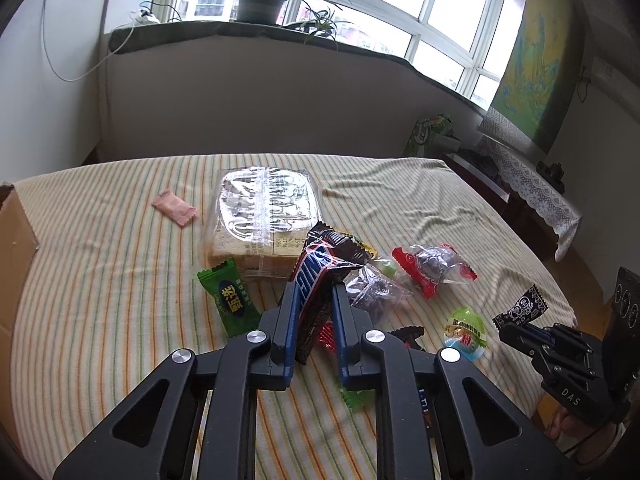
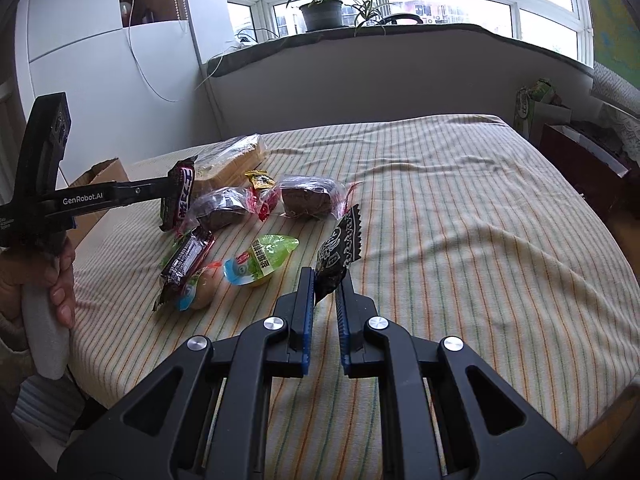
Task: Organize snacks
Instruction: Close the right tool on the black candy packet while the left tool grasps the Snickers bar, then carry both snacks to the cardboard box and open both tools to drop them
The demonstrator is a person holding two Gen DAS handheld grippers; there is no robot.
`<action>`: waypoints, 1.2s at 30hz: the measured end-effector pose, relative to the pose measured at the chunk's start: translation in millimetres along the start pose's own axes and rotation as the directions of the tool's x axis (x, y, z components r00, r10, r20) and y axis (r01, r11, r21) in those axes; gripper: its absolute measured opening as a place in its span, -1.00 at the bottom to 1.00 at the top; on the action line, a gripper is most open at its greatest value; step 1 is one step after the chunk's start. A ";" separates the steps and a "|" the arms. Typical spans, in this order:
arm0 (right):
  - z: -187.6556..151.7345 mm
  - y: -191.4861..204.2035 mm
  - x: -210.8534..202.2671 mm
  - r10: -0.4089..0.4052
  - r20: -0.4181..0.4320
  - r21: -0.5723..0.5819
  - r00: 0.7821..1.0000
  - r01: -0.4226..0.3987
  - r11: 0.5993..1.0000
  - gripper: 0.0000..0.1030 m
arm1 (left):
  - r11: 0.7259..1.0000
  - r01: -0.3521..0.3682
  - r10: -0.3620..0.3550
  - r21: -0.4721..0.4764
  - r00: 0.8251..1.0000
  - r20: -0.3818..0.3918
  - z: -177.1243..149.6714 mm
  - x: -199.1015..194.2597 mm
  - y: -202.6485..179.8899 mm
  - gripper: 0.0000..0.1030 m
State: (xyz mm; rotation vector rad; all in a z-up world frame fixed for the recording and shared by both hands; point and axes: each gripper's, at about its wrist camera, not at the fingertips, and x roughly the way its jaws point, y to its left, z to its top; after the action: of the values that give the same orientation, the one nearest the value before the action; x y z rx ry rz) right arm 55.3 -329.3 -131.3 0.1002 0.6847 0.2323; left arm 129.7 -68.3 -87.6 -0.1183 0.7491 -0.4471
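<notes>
Left wrist view: left gripper point(image 1: 313, 294) fingers clamped on chocolate bar point(image 1: 316, 280), long axis running forward-up beyond fingertips. Only right wrist view clearly shows right gripper point(image 2: 325, 282) pinching black candy wrapper point(image 2: 338, 252), seemingly upright.

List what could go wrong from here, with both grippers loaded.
1. The left gripper pinches the chocolate bar near its lower end, so the bar may tip or slide out.
2. The right gripper holds only the black packet's bottom edge; it could slip free.
3. The cardboard box sits far left; carrying across could knock the bread bag.
</notes>
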 end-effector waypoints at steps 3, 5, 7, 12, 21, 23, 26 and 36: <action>0.3 0.1 -0.6 -0.002 -0.004 -0.001 1.000 0.002 1.000 -0.79 | 1.000 0.007 -0.007 -0.011 1.000 0.007 0.2 -2.8 2.9 -0.82; 0.2 0.5 -1.2 -0.003 -0.004 0.002 1.000 0.003 1.000 -0.79 | 1.000 -0.007 0.007 -0.004 1.000 -0.015 0.0 2.0 3.0 -0.82; -0.3 0.9 -1.9 -0.006 -0.005 0.003 1.000 0.006 1.000 -0.79 | 1.000 -0.023 0.024 0.021 0.998 -0.050 -0.4 10.2 -0.8 -0.72; -1.6 0.6 -1.9 -0.005 -0.011 0.007 1.000 0.005 1.000 -0.79 | 0.998 -0.050 0.052 0.025 0.995 -0.086 1.0 23.1 -3.5 -0.12; -1.6 -3.3 -6.5 -0.009 0.006 0.024 1.000 0.008 1.000 -0.79 | 0.999 -0.023 0.026 0.035 0.996 -0.089 8.2 26.7 -1.8 -0.45; -0.1 -3.3 -10.0 -0.010 0.016 0.023 1.000 0.010 1.000 -0.79 | 0.998 -0.035 0.037 0.045 0.998 -0.054 8.1 16.4 -4.9 -0.45; 1.3 0.0 -15.1 -0.017 0.030 0.013 0.999 0.016 1.000 -0.79 | 0.998 -0.046 0.045 0.037 0.998 0.033 7.8 -13.0 -7.1 -0.45; 7.7 22.6 -27.8 0.001 0.061 0.020 0.998 -0.002 1.000 -0.79 | 0.997 -0.050 0.059 -0.055 0.984 0.171 -39.0 -102.8 15.7 -0.44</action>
State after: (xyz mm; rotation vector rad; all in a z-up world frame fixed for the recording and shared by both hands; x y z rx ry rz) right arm 35.3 -314.4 -104.5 0.1259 0.6267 0.2228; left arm 42.4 -7.6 -55.2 -0.1809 0.5918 -0.3611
